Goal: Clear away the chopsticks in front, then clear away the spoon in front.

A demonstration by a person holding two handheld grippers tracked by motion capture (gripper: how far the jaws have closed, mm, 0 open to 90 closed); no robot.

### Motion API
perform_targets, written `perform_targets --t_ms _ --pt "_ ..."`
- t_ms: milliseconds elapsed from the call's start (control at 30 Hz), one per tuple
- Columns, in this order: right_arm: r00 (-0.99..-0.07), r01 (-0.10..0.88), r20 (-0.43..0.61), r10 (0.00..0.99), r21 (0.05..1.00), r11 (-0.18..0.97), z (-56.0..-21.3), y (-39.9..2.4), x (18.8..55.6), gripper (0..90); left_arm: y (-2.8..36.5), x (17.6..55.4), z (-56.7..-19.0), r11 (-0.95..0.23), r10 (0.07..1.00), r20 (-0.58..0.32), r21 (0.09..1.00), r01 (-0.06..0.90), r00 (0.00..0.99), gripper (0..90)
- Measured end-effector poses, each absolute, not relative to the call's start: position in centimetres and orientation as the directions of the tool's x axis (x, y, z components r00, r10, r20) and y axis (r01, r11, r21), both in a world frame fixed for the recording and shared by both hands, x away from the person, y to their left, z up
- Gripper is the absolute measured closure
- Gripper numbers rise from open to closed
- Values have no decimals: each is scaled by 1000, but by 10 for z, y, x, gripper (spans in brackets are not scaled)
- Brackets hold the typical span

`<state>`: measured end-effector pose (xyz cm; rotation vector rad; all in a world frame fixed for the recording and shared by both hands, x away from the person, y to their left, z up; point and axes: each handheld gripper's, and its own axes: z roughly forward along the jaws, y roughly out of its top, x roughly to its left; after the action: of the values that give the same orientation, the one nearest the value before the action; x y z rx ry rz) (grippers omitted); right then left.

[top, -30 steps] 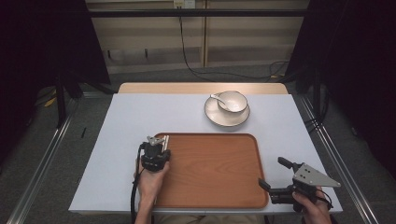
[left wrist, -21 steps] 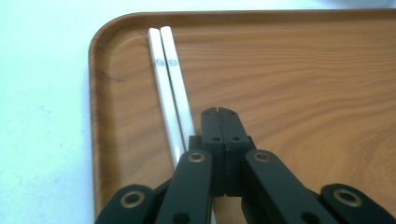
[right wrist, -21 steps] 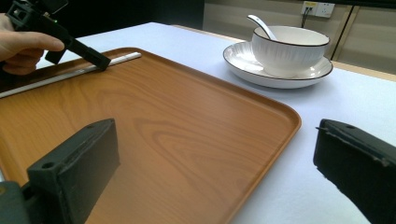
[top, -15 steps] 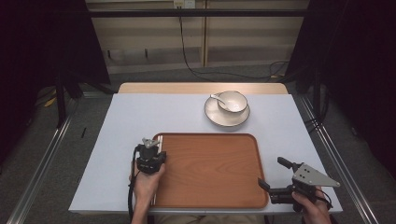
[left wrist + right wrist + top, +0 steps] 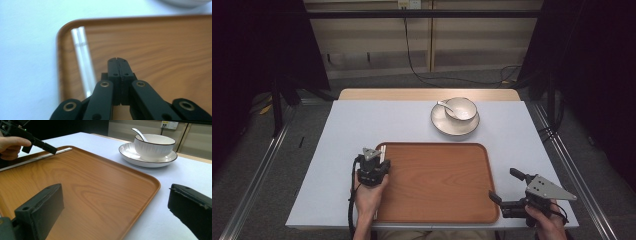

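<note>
A pair of white chopsticks (image 5: 83, 67) lies along the left rim inside the brown wooden tray (image 5: 442, 190). My left gripper (image 5: 379, 159) hovers over that tray edge, just right of the chopsticks (image 5: 383, 149). Its jaws are shut, pads pressed together with nothing between them, as the left gripper view (image 5: 117, 60) shows. My right gripper (image 5: 508, 189) rests at the tray's near right corner, jaws wide open and empty (image 5: 115, 202). In the right gripper view the left gripper (image 5: 50, 148) shows with its tip by the chopsticks (image 5: 37, 157).
A white bowl (image 5: 461, 108) with a white spoon (image 5: 444, 105) in it stands on a white saucer (image 5: 455, 125) beyond the tray's far right corner. The table (image 5: 337, 150) has a pale cover; its edges drop to grey floor with metal rails.
My left gripper has drawn slightly back and to the left from the chopsticks' far end. The right gripper has stayed where it was.
</note>
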<state>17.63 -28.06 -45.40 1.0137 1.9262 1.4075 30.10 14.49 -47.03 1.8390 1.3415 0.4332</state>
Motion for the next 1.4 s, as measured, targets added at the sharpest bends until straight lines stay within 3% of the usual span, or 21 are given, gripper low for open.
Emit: perform_targets --t_ms 67,133,200,300,500,700,900,1067,1200,1400 --pt "-571 255 3 821 951 174 -454 -280 176 0 148 304 -471 -73 885 -248 761 645 393 814" --pt "-570 255 3 821 951 173 -454 -281 176 0 146 304 -470 -98 894 -202 782 616 399 791" --pt "-567 253 3 824 952 171 -454 -281 176 0 145 304 -470 -79 883 -217 805 587 417 687" --pt "-572 256 2 820 951 176 -454 -280 177 0 140 304 -467 -104 892 -159 839 535 424 540" --pt "-564 258 7 825 951 168 -454 -281 177 0 132 313 -458 -131 890 -110 867 481 442 310" --pt "-562 263 11 827 950 165 -455 -280 179 0 113 328 -447 -173 859 -85 880 442 505 182" --pt "-559 263 13 829 951 162 -454 -281 178 0 93 343 -438 -214 816 -73 883 418 573 109" --pt "-556 262 16 831 952 157 -454 -281 177 0 79 359 -437 -186 781 -112 898 400 614 126" --pt "-560 261 17 828 953 157 -454 -281 176 0 68 369 -434 -235 769 -73 892 387 635 133" --pt "-567 261 14 823 952 163 -454 -281 178 0 51 391 -426 -222 783 -89 885 409 616 183"
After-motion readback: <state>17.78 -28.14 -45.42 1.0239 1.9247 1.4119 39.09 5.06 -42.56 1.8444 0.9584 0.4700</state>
